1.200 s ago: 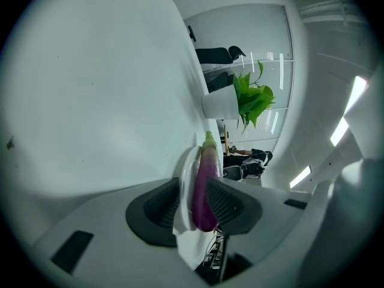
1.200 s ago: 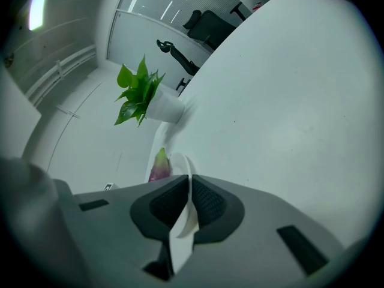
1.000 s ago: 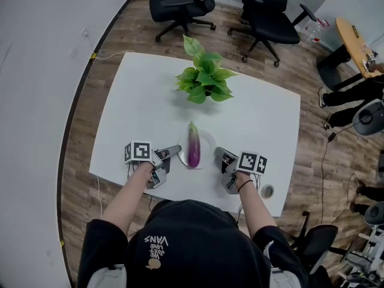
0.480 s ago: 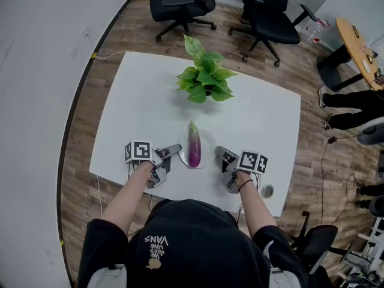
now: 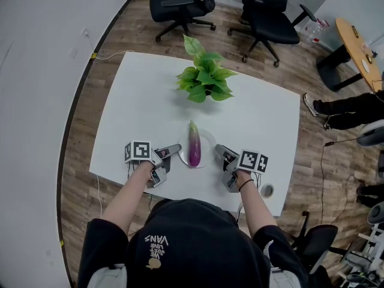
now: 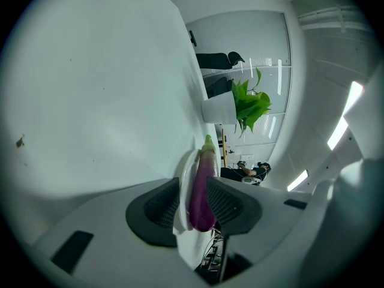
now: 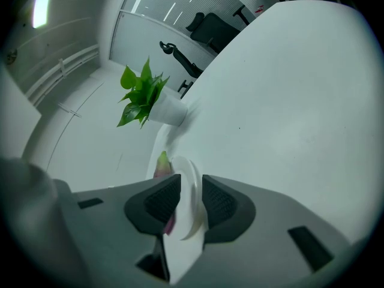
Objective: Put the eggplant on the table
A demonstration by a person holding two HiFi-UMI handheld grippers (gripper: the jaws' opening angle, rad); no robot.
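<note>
Lying lengthwise on a white plate [image 5: 207,140], the eggplant [image 5: 194,147] is near the front edge of the white table [image 5: 144,101], with its green end pointing away from the person and its purple body toward them. The left gripper [image 5: 170,155] rests on the table just beside the left rim of the plate. I cannot tell if its tip touches the rim. The right gripper [image 5: 224,161] rests on the table at the other side of the plate, a little apart from the rim. In the left gripper view the two jaws of the left gripper [image 6: 195,212] stand apart and hold nothing. The eggplant [image 6: 201,191] and the edge of the plate [image 6: 183,188] are seen through the gap between them, farther out. In the right gripper view the jaws of the right gripper [image 7: 191,206] are also apart and hold nothing. The plate [image 7: 193,185] is seen through the gap, and the green end of the eggplant [image 7: 162,164] shows behind the rim. A green plant [image 5: 205,77] in a white pot stands near the middle of the table, well apart from the plate. It also shows in both gripper views [image 6: 249,104] [image 7: 141,98]. A small round object [image 5: 267,191] lies near the front right corner of the table. Two black chairs [image 5: 180,5] [image 5: 270,17] stand on the wooden floor [image 5: 84,131] beyond the far edge of the table.
</note>
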